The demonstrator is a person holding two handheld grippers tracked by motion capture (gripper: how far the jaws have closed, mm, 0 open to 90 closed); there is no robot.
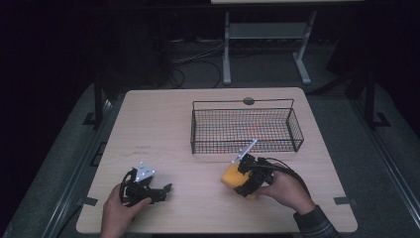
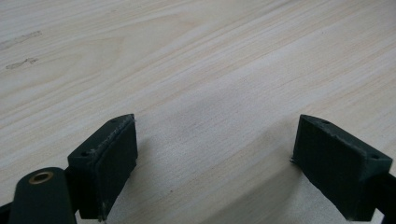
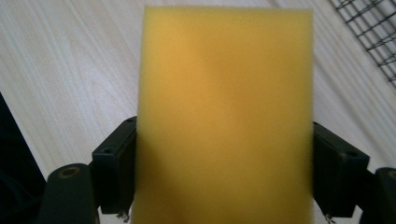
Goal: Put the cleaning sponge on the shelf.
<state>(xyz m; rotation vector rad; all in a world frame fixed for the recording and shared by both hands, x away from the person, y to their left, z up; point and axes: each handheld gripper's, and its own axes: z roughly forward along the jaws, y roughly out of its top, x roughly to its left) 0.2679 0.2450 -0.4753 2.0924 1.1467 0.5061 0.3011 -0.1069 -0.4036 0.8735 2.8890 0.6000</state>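
A yellow sponge (image 3: 224, 116) stands between the jaws of my right gripper (image 3: 224, 179), whose pads press on its two sides. From above, the sponge (image 1: 230, 176) sits at the front of the right gripper (image 1: 247, 178), just off the table and in front of the wire basket (image 1: 296, 130). My left gripper (image 1: 163, 191) rests near the table's front left with its jaws wide apart. Between its pads (image 2: 114, 158) lies only bare wood, and the left gripper (image 2: 215, 163) holds nothing.
The black wire basket stands at the back right of the wooden table (image 1: 158, 129), and a corner of its mesh (image 3: 373, 32) shows at the upper right of the right gripper view. A metal stand (image 1: 267, 34) is on the floor beyond.
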